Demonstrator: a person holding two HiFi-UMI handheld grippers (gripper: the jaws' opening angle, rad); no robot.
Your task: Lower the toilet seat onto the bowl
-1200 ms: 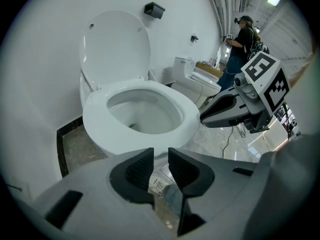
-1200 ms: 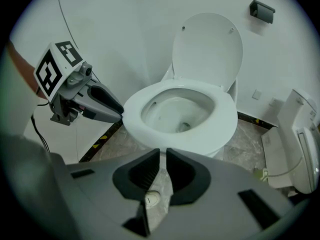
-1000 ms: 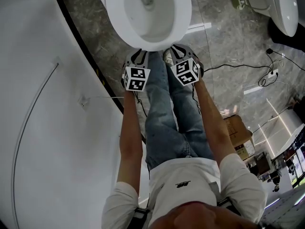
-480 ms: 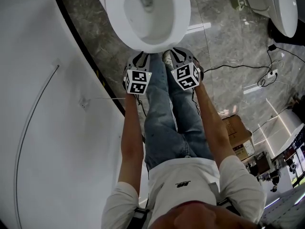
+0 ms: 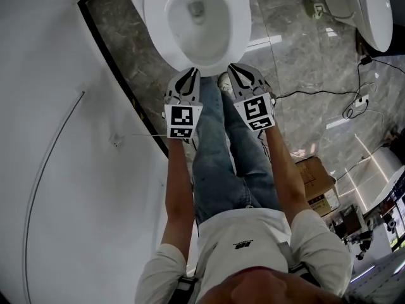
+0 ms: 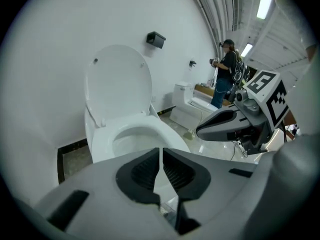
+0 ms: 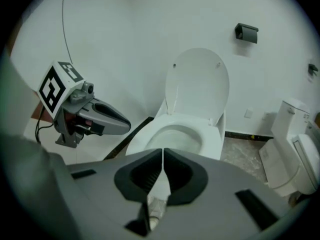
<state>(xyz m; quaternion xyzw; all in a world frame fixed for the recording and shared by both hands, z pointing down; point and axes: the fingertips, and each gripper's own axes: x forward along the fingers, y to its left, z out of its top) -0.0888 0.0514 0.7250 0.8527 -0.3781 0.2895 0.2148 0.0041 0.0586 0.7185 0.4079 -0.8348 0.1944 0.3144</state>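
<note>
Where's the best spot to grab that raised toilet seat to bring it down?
Grip the top free edge of the toilet seat, coming from the front over the bowl. It stands upright, hinged at the bottom rear, so the top rim probably gives the most leverage.

This is a mock-up bathroom bay inside a larger showroom or test hall, not a home. Straight ahead of the right gripper point(image 5: 235, 68) a white toilet point(image 5: 196, 24) stands against a bare white wall point(image 5: 57, 138) on a grey marble-look floor point(image 5: 297, 56), and off to that gripper's right a second toilet point(image 5: 370, 8) stands on the same open floor. Loose cables point(image 5: 310, 87) and a cardboard box point(image 5: 313, 173) lie to its right and behind it, and beyond the second toilet another person point(image 6: 225, 74) stands under exposed ceiling pipes point(image 6: 220, 9) and strip lights point(image 6: 263, 1).
</note>
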